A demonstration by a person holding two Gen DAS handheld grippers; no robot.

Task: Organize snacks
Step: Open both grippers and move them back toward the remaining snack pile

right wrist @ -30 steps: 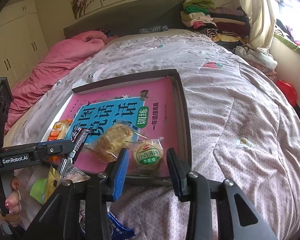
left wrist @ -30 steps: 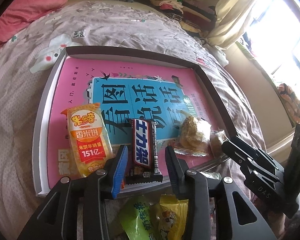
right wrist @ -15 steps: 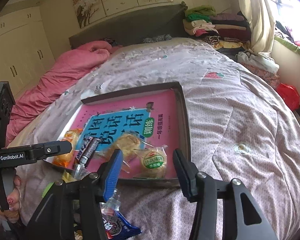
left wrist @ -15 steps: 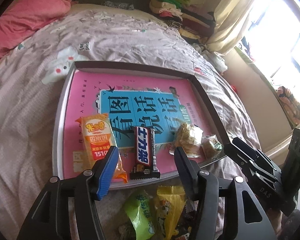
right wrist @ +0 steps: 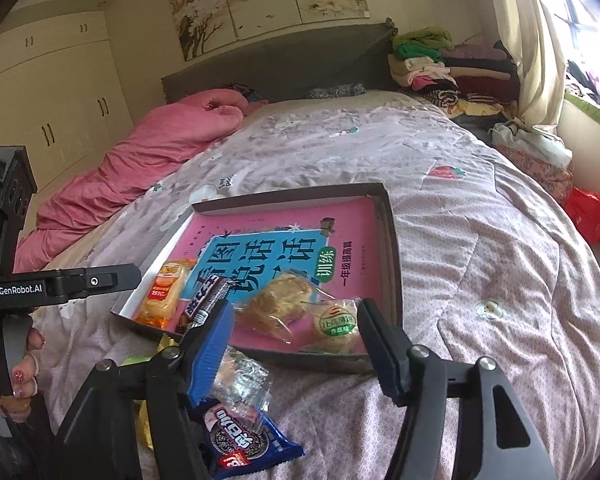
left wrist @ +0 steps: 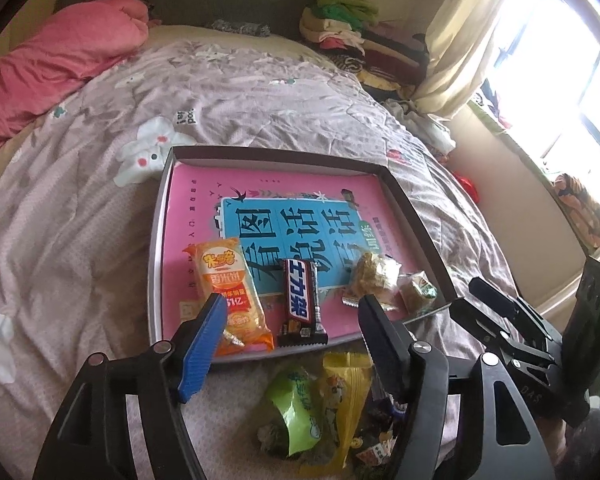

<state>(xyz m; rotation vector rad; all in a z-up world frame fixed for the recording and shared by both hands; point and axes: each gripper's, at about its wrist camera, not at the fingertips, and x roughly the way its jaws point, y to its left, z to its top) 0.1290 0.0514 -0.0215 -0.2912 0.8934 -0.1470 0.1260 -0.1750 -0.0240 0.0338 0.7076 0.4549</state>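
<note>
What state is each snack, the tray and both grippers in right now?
left gripper: open, empty
right gripper: open, empty
tray: on the bed, holding four snacks
orange cracker pack: sealed, flat in tray
chocolate bar: sealed, in tray
blue cookie pack: sealed, on the bedspread outside tray

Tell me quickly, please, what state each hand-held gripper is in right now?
Left hand-held gripper: open, holding nothing, above the tray's near edge.
Right hand-held gripper: open, holding nothing.
</note>
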